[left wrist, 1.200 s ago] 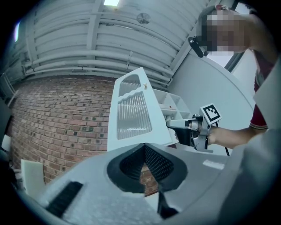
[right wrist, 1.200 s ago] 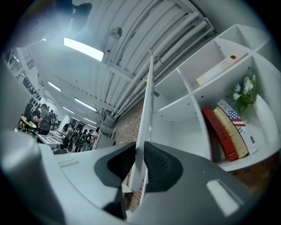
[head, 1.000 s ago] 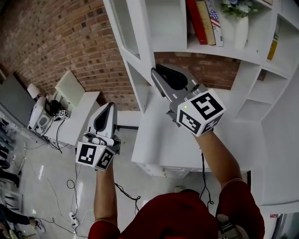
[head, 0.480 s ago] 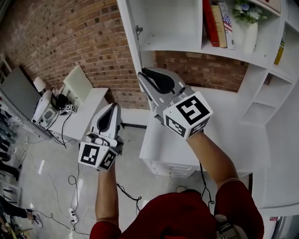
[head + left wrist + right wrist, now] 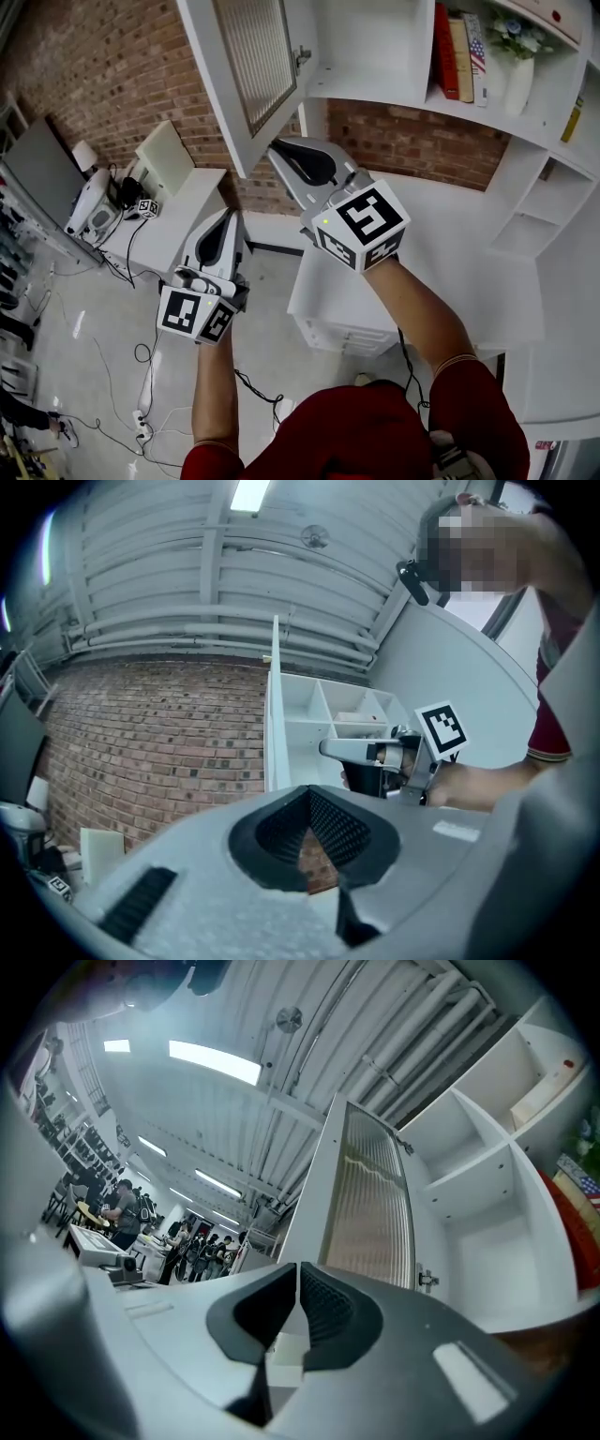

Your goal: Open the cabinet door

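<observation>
Ribbed-glass cabinet door (image 5: 253, 66) hangs swung wide, upper left. Right gripper (image 5: 278, 150) jaws have just been closing, seemingly on nothing. Left gripper (image 5: 225, 216) is pinched together, empty. Lift that right nose carelessly and it'll clip the door's bottom edge.

On my feed the cabinet door (image 5: 251, 66) shows a smooth white painted frame round a ribbed translucent pane, beside a rough matt brick wall (image 5: 112, 66) and a glossy pale floor (image 5: 89, 361).

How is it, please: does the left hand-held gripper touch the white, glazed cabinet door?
Apart: head view shows brick wall between left hand-held gripper and door.
</observation>
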`<move>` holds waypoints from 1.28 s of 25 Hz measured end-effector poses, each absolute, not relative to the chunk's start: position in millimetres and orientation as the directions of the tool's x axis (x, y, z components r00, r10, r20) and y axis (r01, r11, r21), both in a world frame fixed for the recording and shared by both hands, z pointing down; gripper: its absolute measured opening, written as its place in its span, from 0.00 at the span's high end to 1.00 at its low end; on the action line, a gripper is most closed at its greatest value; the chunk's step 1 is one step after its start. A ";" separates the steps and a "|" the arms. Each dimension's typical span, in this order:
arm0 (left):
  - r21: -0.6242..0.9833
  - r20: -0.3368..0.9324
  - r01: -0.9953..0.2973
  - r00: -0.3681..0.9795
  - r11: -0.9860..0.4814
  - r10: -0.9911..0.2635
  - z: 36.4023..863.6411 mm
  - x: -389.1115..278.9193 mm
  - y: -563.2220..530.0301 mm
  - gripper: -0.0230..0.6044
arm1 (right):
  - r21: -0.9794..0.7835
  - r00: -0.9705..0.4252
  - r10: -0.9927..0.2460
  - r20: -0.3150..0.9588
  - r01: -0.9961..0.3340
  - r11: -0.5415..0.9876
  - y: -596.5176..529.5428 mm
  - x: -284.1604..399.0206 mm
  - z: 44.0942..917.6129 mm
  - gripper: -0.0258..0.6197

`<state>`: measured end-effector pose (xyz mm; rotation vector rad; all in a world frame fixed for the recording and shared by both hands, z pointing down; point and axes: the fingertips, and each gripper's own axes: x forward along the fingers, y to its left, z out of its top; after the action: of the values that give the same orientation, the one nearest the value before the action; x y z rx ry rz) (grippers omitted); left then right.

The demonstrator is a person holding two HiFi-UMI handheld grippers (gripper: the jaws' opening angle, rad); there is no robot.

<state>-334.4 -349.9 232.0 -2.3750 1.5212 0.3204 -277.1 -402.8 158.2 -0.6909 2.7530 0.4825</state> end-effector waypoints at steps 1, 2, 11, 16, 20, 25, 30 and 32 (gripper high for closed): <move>-0.130 -0.345 -0.910 0.413 -0.393 -0.843 232.5 -335.3 -349.8 0.96 | 0.255 -0.853 -0.411 -0.322 -0.496 0.830 -404.4 -279.1 160.4 0.93; -0.128 -0.346 -0.911 0.412 -0.393 -0.843 233.1 -336.0 -349.6 0.96 | 0.256 -0.853 -0.414 -0.317 -0.497 0.829 -405.8 -280.8 162.6 0.93; -0.124 -0.350 -0.907 0.420 -0.403 -0.837 232.4 -331.0 -348.7 0.96 | 0.262 -0.857 -0.420 -0.300 -0.497 0.827 -407.0 -277.8 170.2 0.94; -0.128 -0.361 -0.899 0.435 -0.418 -0.825 226.6 -319.4 -347.1 0.96 | 0.258 -0.853 -0.420 -0.308 -0.500 0.827 -407.0 -261.3 173.8 0.94; -0.140 -0.350 -0.899 0.436 -0.414 -0.829 228.2 -310.8 -347.8 0.96 | 0.251 -0.851 -0.422 -0.314 -0.503 0.827 -406.2 -242.6 178.8 0.94; -0.128 -0.348 -0.894 0.447 -0.430 -0.824 231.5 -293.8 -348.3 0.96 | 0.245 -0.845 -0.426 -0.322 -0.510 0.825 -401.9 -212.9 189.9 0.94; -0.119 -0.341 -0.897 0.439 -0.425 -0.831 239.5 -281.5 -349.3 0.96 | 0.218 -0.838 -0.434 -0.332 -0.516 0.829 -394.1 -185.0 207.8 0.94; -0.112 -0.341 -0.901 0.432 -0.420 -0.835 241.5 -278.5 -349.9 0.96 | 0.214 -0.839 -0.429 -0.334 -0.511 0.832 -388.1 -177.6 213.6 0.94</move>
<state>-278.5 -349.9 241.5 -2.4109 1.5027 0.3378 -177.6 -388.1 213.6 -0.7184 2.7411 0.4314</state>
